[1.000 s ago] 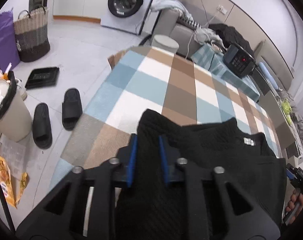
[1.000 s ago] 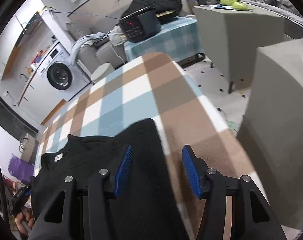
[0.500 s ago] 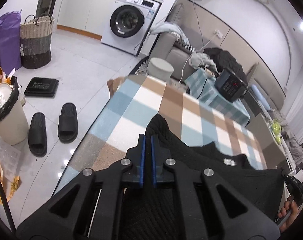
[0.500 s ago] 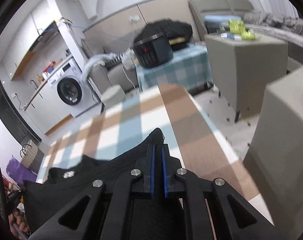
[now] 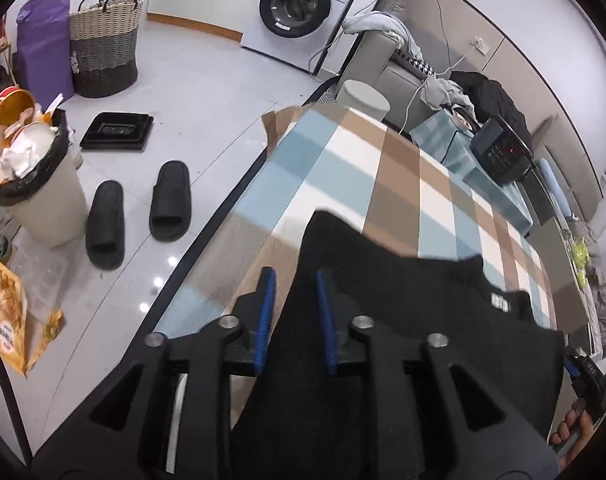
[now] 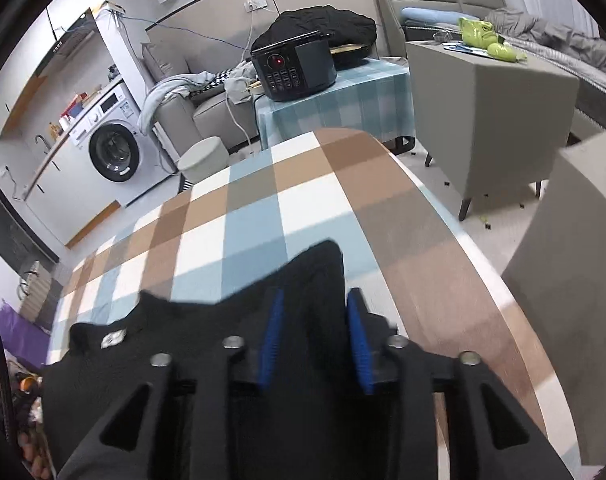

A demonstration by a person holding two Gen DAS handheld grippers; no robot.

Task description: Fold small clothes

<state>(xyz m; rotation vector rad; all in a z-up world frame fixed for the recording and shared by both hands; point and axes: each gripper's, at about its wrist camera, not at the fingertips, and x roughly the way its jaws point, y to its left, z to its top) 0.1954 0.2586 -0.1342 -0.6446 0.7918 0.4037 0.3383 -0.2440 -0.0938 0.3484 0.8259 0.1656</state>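
Both jaws opening, black garment [image 5: 403, 320] between, ungripped | table edge [image 6: 443, 216] right | checked cloth [image 5: 363, 168] bare ahead

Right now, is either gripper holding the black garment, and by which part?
Neither. Both grippers' jaws are opening: left gripper straddles the black garment at one shoulder corner, right gripper at the other, pads apart from the cloth.

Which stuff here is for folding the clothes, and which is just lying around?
For folding: black garment, checked tablecloth, left gripper and right gripper, both opening over the cloth.

Lying about: slippers, bin, basket, washing machine, cooker.
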